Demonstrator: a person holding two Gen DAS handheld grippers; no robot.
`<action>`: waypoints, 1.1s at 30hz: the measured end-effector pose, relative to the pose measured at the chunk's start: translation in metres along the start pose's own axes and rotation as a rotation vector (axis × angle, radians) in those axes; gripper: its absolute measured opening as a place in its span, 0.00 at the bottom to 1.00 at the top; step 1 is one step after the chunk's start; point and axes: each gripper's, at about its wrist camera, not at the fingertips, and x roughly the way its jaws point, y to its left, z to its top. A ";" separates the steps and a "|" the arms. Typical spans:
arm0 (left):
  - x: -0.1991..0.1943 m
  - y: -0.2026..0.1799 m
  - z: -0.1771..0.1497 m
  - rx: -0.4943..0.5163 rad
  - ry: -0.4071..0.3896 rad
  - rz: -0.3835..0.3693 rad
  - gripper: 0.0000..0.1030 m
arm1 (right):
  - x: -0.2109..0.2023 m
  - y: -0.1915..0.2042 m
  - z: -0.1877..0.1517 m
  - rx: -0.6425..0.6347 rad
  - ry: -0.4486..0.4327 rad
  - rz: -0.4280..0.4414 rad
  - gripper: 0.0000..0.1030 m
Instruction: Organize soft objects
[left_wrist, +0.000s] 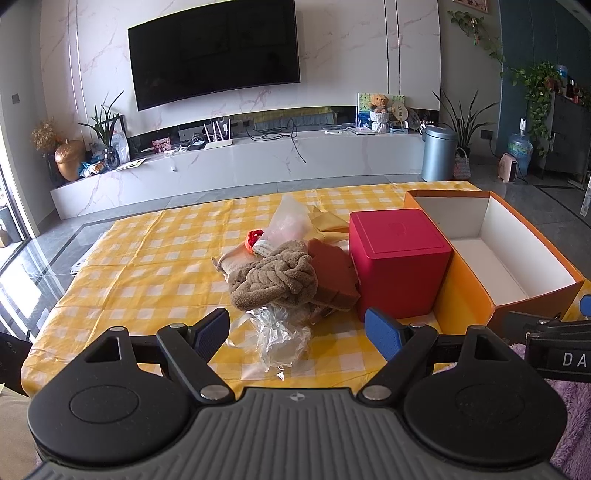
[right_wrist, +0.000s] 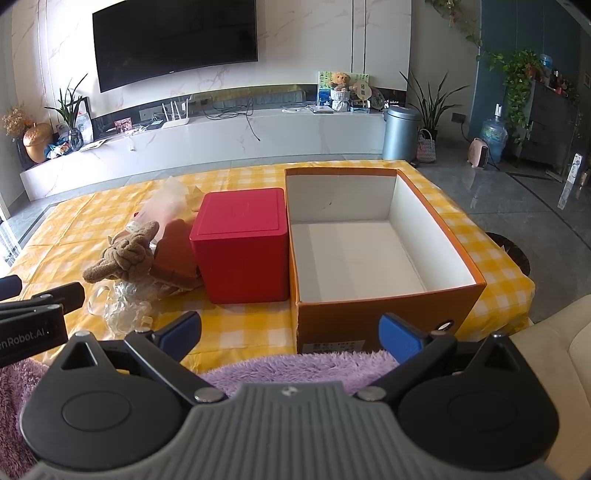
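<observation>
A pile of soft things lies on the yellow checked tablecloth (left_wrist: 147, 258): a brown knotted plush (left_wrist: 273, 277), a brown sponge-like slab (left_wrist: 332, 277), clear plastic wrap (left_wrist: 280, 336) and a red-orange knitted piece (left_wrist: 255, 238). The plush also shows in the right wrist view (right_wrist: 125, 256). An open orange box (right_wrist: 369, 325) with a white inside stands at the right, bare inside. My left gripper (left_wrist: 297, 334) is open, just before the plastic wrap. My right gripper (right_wrist: 290, 334) is open above a purple fluffy cloth (right_wrist: 295, 369), in front of the box.
A closed red cube box (left_wrist: 399, 262) stands between the pile and the orange box. A folded yellow cloth (left_wrist: 328, 221) and a clear bag (left_wrist: 288, 218) lie behind the pile. A beige sofa edge (right_wrist: 569, 354) is at the right.
</observation>
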 end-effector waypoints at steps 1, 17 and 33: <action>0.000 0.000 0.000 -0.001 0.000 0.000 0.95 | 0.000 0.000 0.000 0.000 0.000 0.000 0.98; -0.001 0.000 0.000 -0.001 -0.001 0.001 0.94 | 0.000 0.001 0.000 -0.002 0.000 0.001 0.98; -0.002 0.002 -0.001 -0.005 -0.002 0.003 0.93 | 0.001 0.006 -0.002 -0.012 -0.015 0.020 0.97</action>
